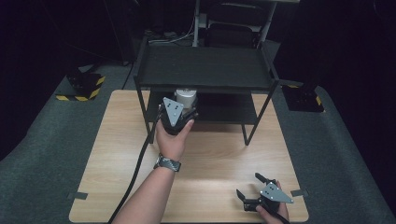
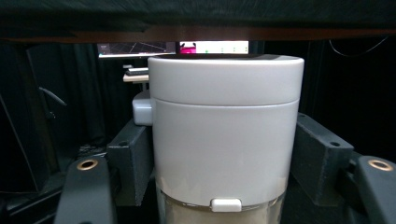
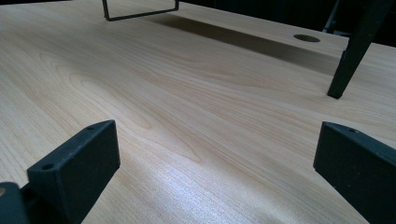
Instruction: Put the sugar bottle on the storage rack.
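Your left gripper (image 1: 180,122) gripped the white lidded canister (image 2: 224,135), upright at the near-left edge of the black shelf rack (image 1: 205,70), under its top shelf. Your right gripper (image 1: 254,191) rested open, near-right on the wooden table (image 1: 219,154).

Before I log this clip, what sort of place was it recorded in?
Probably a lab or recording studio rather than a home: a wooden table with a black shelf rack, dark drapes all round, hazard-striped stand bases and lit monitors behind.
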The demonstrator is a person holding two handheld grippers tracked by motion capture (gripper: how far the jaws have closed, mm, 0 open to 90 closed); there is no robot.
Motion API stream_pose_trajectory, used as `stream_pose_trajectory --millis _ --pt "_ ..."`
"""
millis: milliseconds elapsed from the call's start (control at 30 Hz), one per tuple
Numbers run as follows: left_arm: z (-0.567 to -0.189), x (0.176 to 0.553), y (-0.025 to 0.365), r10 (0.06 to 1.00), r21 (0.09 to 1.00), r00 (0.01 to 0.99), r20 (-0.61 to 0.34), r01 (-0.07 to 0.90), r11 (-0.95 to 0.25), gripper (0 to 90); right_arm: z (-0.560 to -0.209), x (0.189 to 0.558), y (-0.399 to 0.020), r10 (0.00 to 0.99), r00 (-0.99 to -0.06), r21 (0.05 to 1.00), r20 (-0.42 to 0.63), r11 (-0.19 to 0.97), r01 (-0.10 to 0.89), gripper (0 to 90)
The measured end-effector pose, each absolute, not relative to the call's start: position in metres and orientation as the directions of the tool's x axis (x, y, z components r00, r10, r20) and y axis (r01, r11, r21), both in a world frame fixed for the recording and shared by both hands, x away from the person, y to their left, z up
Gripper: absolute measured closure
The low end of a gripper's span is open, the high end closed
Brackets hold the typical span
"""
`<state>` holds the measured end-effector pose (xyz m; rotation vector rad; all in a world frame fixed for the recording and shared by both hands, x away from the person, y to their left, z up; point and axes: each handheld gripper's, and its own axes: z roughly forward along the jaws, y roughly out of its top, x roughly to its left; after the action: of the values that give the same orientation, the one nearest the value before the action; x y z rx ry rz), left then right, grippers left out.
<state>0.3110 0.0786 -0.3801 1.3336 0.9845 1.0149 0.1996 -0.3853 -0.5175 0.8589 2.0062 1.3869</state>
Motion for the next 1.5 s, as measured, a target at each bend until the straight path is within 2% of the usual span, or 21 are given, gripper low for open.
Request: stream_pose_trajectory --millis 533,1167,1233,1367,1433,1500 --pt "-0.397 0.353 0.06 0.968 1.0 0.253 0.004 -0.004 -0.004 31.1 -0.519 0.199 -0.387 0.755 -0.65 0.949 -0.078 0.257 0.184 0.0" --pt "-0.394 0.355 0.059 0.968 1.0 0.252 0.003 0.017 -0.008 30.4 -0.52 0.198 -0.387 0.757 -0.648 0.95 -0.081 0.256 0.18 0.0" --pt "-0.392 0.355 0.06 0.969 1.0 0.246 0.0 0.028 -0.007 27.5 -0.52 0.198 -0.387 0.757 -0.648 0.95 -0.081 0.256 0.18 0.0" --pt "-0.39 0.357 0.066 0.961 0.998 0.272 -0.046 0.063 0.029 8.9 -0.52 0.199 -0.387 0.757 -0.649 0.949 -0.082 0.257 0.181 0.0" --pt "-0.391 0.355 0.066 0.962 0.999 0.272 -0.026 0.051 0.012 1.2 -0.52 0.199 -0.387 0.756 -0.649 0.949 -0.082 0.258 0.181 0.0" --pt "-0.391 0.353 0.069 0.959 0.999 0.282 -0.018 0.046 0.005 0.5 -0.52 0.199 -0.387 0.757 -0.648 0.949 -0.082 0.257 0.181 0.0"
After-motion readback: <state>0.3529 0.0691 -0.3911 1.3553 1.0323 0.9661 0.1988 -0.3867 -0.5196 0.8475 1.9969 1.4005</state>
